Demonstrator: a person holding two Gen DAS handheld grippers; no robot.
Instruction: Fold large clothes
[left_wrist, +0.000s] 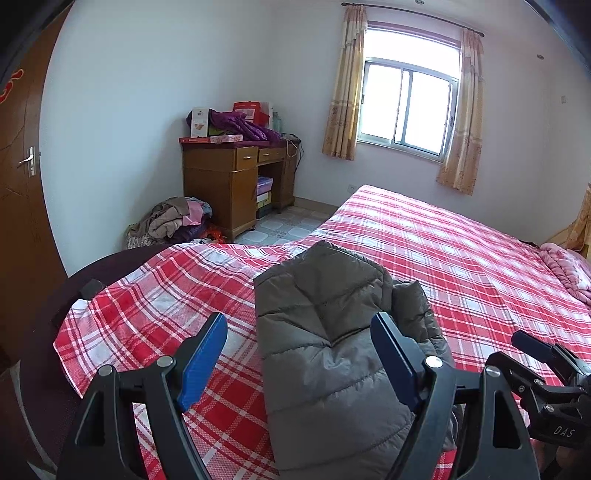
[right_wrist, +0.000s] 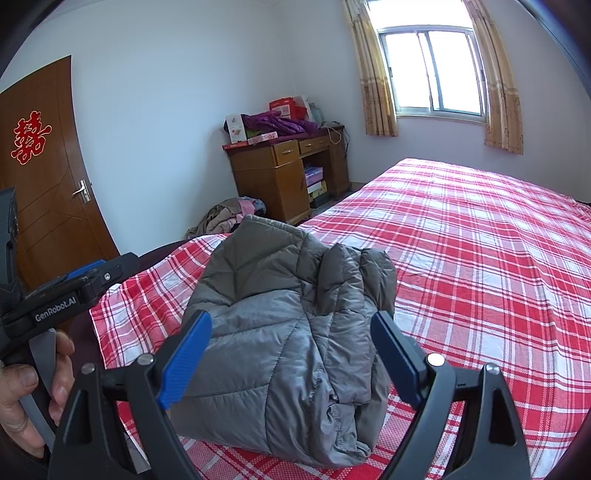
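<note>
Jacket (right_wrist: 284, 314), grey and folded into a bundle, lies on the plaid bed (right_wrist: 480, 258). Your left gripper (left_wrist: 299, 354) and right gripper (right_wrist: 291, 354) hover above it, jaws wide, holding nothing.

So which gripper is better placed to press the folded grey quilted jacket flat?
Right, probably. The right gripper is open with the folded grey quilted jacket centred between its fingers. The left gripper, also open, sits off the jacket's left edge, over the red plaid bedsheet.

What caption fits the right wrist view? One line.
Open right tongs hover over a folded grey puffer jacket on a red plaid bedsheet.
</note>
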